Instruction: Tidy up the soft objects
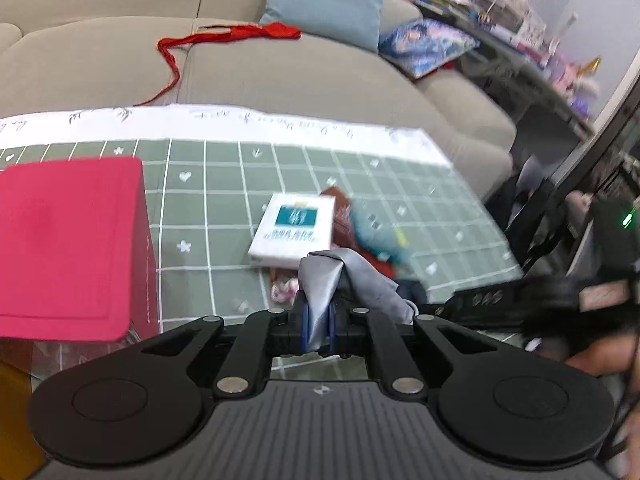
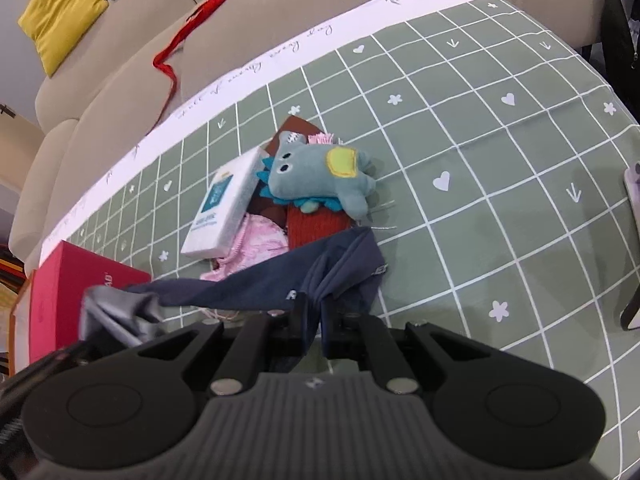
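Navy-grey garment [image 2: 256,296] stretched sideways, both grippers pinching

One plush toy [image 2: 320,178], one white tissue pack [image 2: 222,210], one red box [image 2: 68,300], one dark cloth [image 2: 280,284], one pink fabric piece [image 2: 256,248], one red ribbon [image 2: 192,24], and perhaps one red knit item [image 2: 316,226], partly hidden.

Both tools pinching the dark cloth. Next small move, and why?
Probably lift both together a little. The left tool grips the grey end, the right tool the navy cloth, which sags between them over the pink fabric; its far edge lies by the red knit.
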`<state>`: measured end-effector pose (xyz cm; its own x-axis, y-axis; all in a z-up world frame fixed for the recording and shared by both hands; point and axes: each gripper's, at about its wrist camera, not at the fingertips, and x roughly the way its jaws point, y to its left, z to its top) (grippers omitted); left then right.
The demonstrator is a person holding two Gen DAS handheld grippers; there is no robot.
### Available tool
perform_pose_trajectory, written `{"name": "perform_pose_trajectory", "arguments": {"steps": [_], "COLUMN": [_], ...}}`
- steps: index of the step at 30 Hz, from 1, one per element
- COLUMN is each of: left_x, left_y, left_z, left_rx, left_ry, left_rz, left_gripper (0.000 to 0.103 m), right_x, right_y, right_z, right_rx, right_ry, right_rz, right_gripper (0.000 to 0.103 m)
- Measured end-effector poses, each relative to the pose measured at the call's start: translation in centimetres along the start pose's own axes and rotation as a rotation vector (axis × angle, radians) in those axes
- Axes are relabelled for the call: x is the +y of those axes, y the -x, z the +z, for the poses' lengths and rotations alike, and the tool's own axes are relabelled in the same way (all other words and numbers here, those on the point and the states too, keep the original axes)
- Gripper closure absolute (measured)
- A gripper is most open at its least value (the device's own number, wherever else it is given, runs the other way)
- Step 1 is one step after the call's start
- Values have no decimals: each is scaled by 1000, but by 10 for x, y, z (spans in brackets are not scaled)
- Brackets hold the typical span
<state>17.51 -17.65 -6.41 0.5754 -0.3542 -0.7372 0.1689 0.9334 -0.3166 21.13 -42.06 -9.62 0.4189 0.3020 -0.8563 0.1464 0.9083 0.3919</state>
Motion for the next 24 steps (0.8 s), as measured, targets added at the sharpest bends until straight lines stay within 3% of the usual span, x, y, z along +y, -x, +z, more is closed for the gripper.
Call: {"name": "perform_pose_trajectory", "arguments": {"steps": [8,12,16,21,24], "left_x": [-7,0,11,21,27], "left_y": [29,16,0,-14,-16], "left_z": [17,16,11,9,8], "left_rx": [-50,29,51,92,84], "left_ry": [34,70,106,136,158], "left_rz": [-65,-51,28,8,-41], "left_gripper": [91,90,92,91,79], "right_x": [4,4,4,3,2], "right_y": [18,21,21,19,18], "right_z": [0,-1,-1,-1,-1], "right_rx": [-44,-56,-55,-55,-52], "right_ry": [15,19,22,23,19], "right_rz": [5,-18,-15,-13,-12], "right_gripper": [99,99,99,99,98]}}
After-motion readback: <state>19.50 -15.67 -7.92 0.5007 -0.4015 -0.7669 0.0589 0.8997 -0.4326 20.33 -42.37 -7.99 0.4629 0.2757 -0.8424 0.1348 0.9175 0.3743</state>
